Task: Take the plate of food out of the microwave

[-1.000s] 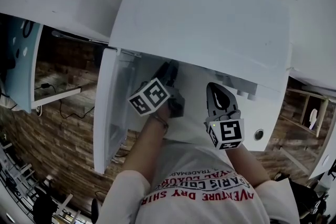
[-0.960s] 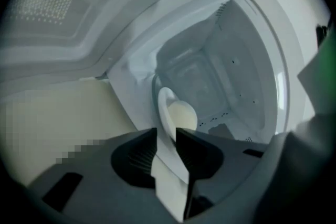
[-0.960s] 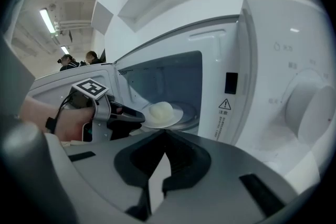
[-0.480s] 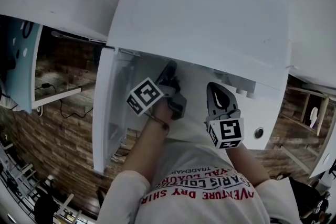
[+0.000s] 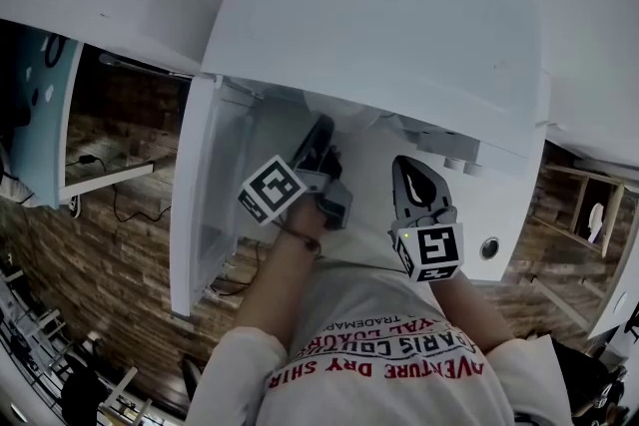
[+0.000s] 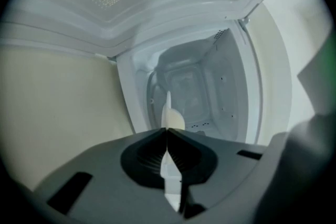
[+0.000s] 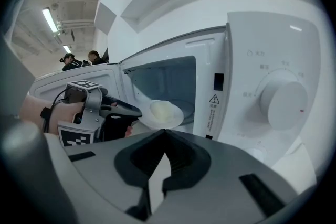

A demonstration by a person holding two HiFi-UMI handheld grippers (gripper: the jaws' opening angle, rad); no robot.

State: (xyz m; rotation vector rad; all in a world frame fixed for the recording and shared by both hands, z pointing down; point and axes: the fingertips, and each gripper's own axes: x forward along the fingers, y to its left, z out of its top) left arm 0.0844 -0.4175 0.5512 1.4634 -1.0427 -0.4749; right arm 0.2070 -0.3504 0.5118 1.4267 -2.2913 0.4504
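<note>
The white microwave (image 5: 379,35) stands with its door (image 5: 200,205) swung open to the left. A white plate (image 7: 176,119) carrying a pale mound of food (image 7: 161,110) sits at the mouth of the cavity. My left gripper (image 7: 134,112) has just been closing and is now shut on the plate's near rim. In the left gripper view the plate (image 6: 168,105) shows edge-on between the jaws of the left gripper (image 6: 167,129), with the food (image 6: 175,121) just past them. My right gripper (image 7: 165,131) hangs shut and empty in front of the control panel, right of the plate.
The control panel has a large round dial (image 7: 282,105) and a warning label (image 7: 214,99) beside the cavity. The open door (image 7: 68,78) stands left of my left hand. White cabinet surfaces lie above the microwave. Two people (image 7: 79,59) stand far off in the room.
The left gripper's marker cube has shifted a little down and left and rolled. The right gripper has stayed in place.
</note>
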